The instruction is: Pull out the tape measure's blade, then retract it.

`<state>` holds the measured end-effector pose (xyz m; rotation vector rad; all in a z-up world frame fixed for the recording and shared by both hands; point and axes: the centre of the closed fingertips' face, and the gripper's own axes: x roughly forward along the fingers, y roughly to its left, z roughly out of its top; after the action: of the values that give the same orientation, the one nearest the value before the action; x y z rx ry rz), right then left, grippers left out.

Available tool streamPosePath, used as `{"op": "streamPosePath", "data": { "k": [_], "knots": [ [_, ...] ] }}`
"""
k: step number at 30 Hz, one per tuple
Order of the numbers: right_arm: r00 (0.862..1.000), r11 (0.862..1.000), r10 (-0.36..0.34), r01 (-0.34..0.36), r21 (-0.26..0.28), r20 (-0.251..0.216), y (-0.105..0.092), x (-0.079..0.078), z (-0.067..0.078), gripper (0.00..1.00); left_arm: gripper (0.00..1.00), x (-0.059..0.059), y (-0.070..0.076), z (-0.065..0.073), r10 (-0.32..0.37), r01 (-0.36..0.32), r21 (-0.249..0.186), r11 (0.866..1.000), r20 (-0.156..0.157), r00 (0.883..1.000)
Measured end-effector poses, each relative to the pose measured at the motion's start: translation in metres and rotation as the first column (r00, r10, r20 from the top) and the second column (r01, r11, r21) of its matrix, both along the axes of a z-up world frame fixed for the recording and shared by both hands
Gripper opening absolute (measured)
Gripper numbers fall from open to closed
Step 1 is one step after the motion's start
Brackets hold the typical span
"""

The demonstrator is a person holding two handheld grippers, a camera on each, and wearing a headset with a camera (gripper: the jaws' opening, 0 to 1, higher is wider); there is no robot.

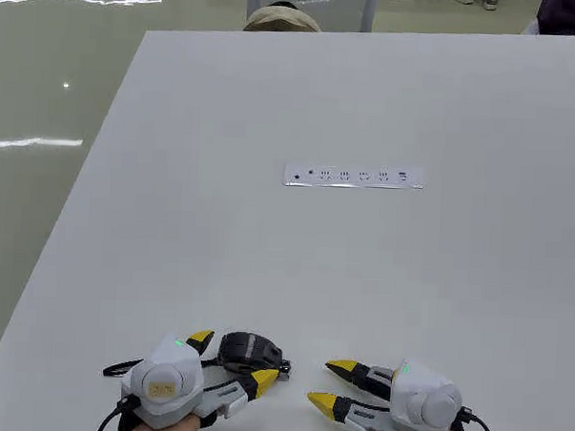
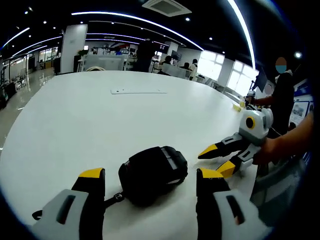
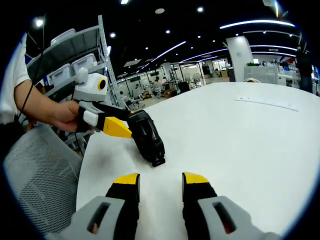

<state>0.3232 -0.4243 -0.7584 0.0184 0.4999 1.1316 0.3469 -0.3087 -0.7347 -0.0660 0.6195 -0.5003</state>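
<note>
black tape measure (image 1: 250,350) on counter (image 1: 361,276), blade in.
left tool (image 1: 233,358) open astride it; right tool (image 1: 331,383) open beside it.

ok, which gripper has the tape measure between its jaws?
The left gripper: its open jaws straddle the black tape measure. The right gripper sits apart beside it, jaws open with nothing between them.

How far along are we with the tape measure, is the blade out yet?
Done: nothing yet. The tape measure lies on the table with no blade drawn out. In hand: the left gripper straddles its case, jaws open on either side, not visibly clamped. The right gripper is open and empty, pointing at the case. Left: grip the case, pull the blade out, then retract it.
</note>
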Motion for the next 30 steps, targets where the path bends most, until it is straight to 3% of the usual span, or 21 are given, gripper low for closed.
{"op": "streamPosePath", "data": {
  "k": [17,30],
  "knots": [
    [1.0,0.999,-0.016,0.016,-0.041,0.0,-0.009,-0.002,0.005,0.35,0.72,-0.011,0.011,0.003,-0.015,0.015,-0.007,1.0,-0.015,1.0],
    [0.999,0.997,-0.038,0.04,-0.066,0.039,-0.032,-0.008,0.018,0.38,0.71,-0.022,0.014,0.012,-0.059,0.059,0.009,0.998,0.002,0.998]
  ]
}}
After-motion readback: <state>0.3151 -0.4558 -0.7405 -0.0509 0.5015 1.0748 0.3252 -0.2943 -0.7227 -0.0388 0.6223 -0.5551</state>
